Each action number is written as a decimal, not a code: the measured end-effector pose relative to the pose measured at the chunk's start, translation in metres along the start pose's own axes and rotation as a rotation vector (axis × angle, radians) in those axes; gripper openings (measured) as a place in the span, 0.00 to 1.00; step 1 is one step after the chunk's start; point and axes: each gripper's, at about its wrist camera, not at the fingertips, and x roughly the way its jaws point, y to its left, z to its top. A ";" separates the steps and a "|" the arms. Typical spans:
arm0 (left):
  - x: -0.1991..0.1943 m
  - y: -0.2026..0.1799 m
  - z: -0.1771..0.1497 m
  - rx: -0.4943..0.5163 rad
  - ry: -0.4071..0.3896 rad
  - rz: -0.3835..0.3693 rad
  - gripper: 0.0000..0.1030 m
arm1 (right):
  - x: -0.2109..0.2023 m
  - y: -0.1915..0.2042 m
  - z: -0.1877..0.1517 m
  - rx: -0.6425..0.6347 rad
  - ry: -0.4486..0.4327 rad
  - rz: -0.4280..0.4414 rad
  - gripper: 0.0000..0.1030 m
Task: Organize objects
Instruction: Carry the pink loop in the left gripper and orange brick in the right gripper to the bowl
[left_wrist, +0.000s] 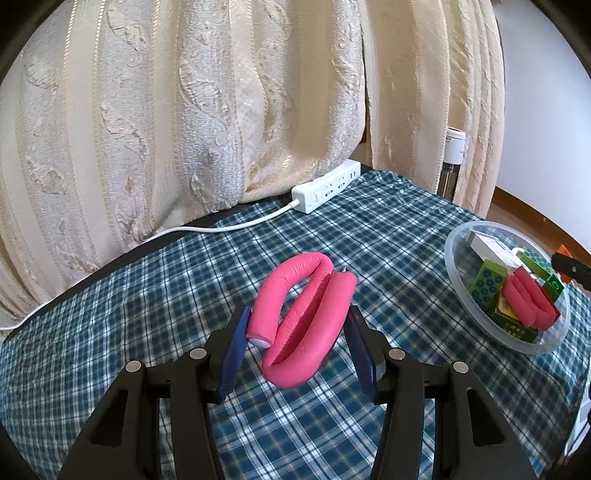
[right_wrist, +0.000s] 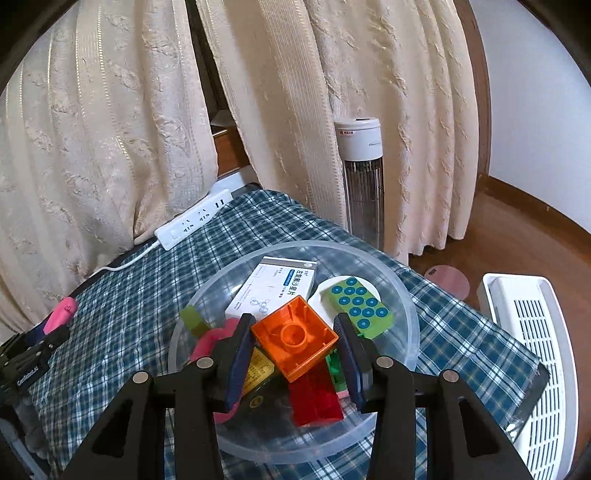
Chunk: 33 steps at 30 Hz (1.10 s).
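A: Left gripper (left_wrist: 297, 341) clenched on the pink foam roller (left_wrist: 306, 317), pads pressed into both flanks, roller hung clear of the plaid cloth (left_wrist: 147, 314). Right gripper (right_wrist: 293, 354) clamped on the orange brick (right_wrist: 295, 338), held over the clear bowl (right_wrist: 406, 314).

B: Handling?

A: Roller probably light and squashy: bent into a loose S, skin wrinkled, one flat end cap toward the camera. Likely to spring open once let go, so best pinched across the folded middle, as here. Brick judged hard and smooth, hollow side up with a round socket inside; gripped on two opposite walls, a bit slick-looking.

B: Further out?

A: In the bowl: white carton (right_wrist: 273, 288), green studded brick (right_wrist: 360, 308) with blue dots, translucent red piece (right_wrist: 316, 397), yellow pack (right_wrist: 256, 369), second pink roller (left_wrist: 530, 302) folded among them. Bowl at the near right of the table. Far edge: white power strip (left_wrist: 327, 190) with cord trailing left, against embossed cream curtains (left_wrist: 184, 110). Beyond the right corner: tower fan (right_wrist: 360, 177), white grilled appliance (right_wrist: 532, 350) on the wood floor.
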 end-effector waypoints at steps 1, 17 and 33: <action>-0.001 -0.002 0.000 0.001 0.000 -0.002 0.51 | 0.002 0.000 0.001 0.002 0.002 0.001 0.45; -0.005 -0.018 -0.005 0.003 0.015 -0.011 0.51 | 0.033 -0.020 0.012 0.037 0.036 -0.013 0.47; 0.008 -0.056 0.010 0.036 0.046 -0.051 0.51 | 0.010 -0.052 -0.001 0.106 -0.002 0.035 0.53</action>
